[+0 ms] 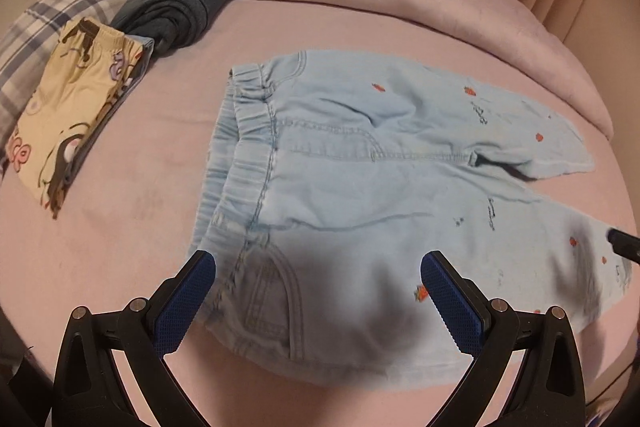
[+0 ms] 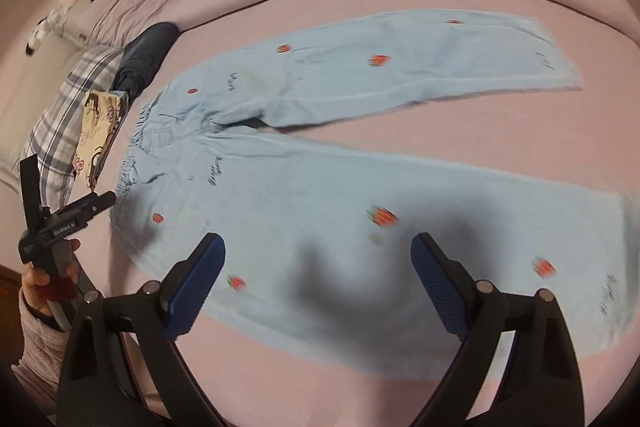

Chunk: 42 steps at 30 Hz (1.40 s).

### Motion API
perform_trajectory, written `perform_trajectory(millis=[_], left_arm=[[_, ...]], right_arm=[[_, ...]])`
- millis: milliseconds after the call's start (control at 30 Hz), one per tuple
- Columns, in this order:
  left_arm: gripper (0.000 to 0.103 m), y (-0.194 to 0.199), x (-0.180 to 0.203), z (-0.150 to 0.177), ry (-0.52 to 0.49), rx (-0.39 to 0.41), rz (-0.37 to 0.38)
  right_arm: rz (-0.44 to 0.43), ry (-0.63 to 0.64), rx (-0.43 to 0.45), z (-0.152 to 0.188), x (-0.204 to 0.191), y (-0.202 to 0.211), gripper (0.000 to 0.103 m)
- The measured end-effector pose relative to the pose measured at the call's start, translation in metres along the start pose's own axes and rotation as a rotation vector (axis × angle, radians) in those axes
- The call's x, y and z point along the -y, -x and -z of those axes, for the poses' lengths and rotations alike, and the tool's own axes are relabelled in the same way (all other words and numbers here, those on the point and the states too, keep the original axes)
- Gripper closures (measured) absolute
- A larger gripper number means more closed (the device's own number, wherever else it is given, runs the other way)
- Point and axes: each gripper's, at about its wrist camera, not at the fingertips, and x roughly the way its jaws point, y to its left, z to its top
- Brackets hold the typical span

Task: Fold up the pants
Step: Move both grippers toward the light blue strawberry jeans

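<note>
Fingers (image 1: 188, 291) of both grippers spread wide above flat light-blue pants (image 1: 360, 163), not touching them.

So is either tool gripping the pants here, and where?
Nothing held: left tool and right tool are open above the light-blue strawberry-print pants.

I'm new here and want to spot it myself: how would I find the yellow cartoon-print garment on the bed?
Start at the pink bed and find the light blue pants spread flat across it. Look past their waistband to the plaid pillow; the folded yellow garment lies beside it. Its dark folded neighbour is plain, while this one has cartoon prints.
</note>
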Motion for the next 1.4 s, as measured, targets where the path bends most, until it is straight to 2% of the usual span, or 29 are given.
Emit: perform_trajectory(millis=[100,167,300,367,467,533,633,733,800,933,1033,1067,1100,1167,1233,1267,1300,1333,1400], left_arm=[[0.000,-0.009,-0.010,-0.014,0.007,0.026,0.019],[0.000,-0.015,-0.016,-0.026,0.014,0.039,0.004],[0.000,-0.025,-0.036,-0.046,0.055,0.045,-0.026],[0.000,-0.028,-0.045,-0.050,0.079,0.043,-0.023],[0.000,-0.030,-0.050,-0.044,0.076,0.024,0.021],[0.000,-0.032,-0.045,-0.033,0.029,-0.007,0.046],[0.000,-0.028,-0.039,-0.011,-0.037,-0.049,0.038],[0.000,-0.019,-0.043,0.010,-0.059,-0.060,-0.006],[0.000,-0.014,-0.048,0.021,-0.049,-0.061,-0.017],[0.000,-0.021,-0.058,0.040,0.032,-0.128,0.026],[0.009,-0.032,-0.060,0.050,0.080,-0.164,0.033],[0.009,-0.032,-0.059,0.050,0.080,-0.153,0.029],[0.010,-0.031,-0.058,0.050,0.076,-0.145,0.025],[0.023,-0.027,-0.054,0.051,0.072,-0.134,0.031],[0.046,-0.024,-0.053,0.050,0.070,-0.113,0.045],[0.056,-0.023,-0.054,0.050,0.074,-0.107,0.065],[0.069,-0.023,-0.056,0.052,0.090,-0.108,0.101],[0.078,-0.023,-0.061,0.053,0.122,-0.114,0.159],[0.082,-0.019,-0.066,0.055,0.149,-0.114,0.199]], right_arm=[[-0.028,0.051,-0.007,-0.021,-0.016,-0.020,0.009],[-0.028,0.098,0.000,-0.035,-0.026,-0.032,0.009],[0.014,0.180,0.023,-0.067,-0.036,-0.051,0.009],[0.030,0.184,0.024,-0.081,-0.035,-0.058,0.010],[-0.012,0.179,0.004,-0.086,-0.035,-0.065,0.011],[-0.032,0.194,-0.031,-0.078,-0.037,-0.072,0.013],[-0.031,0.245,-0.086,-0.055,-0.039,-0.076,0.019],[-0.023,0.403,-0.080,-0.019,-0.053,-0.059,0.019],[-0.057,0.498,-0.119,0.007,-0.063,-0.051,0.019],[-0.113,0.682,-0.176,0.054,-0.091,-0.042,0.019],[-0.103,0.748,-0.192,0.071,-0.100,-0.046,0.021],[-0.077,0.766,-0.203,0.076,-0.102,-0.051,0.026],[-0.058,0.779,-0.213,0.077,-0.102,-0.058,0.039],[-0.010,0.783,-0.235,0.078,-0.098,-0.072,0.057],[-0.017,0.749,-0.212,0.073,-0.091,-0.075,0.063],[-0.016,0.724,-0.196,0.067,-0.090,-0.073,0.075],[-0.014,0.709,-0.186,0.063,-0.089,-0.072,0.081],[-0.018,0.699,-0.177,0.060,-0.089,-0.070,0.083],[-0.017,0.694,-0.172,0.055,-0.091,-0.070,0.091]])
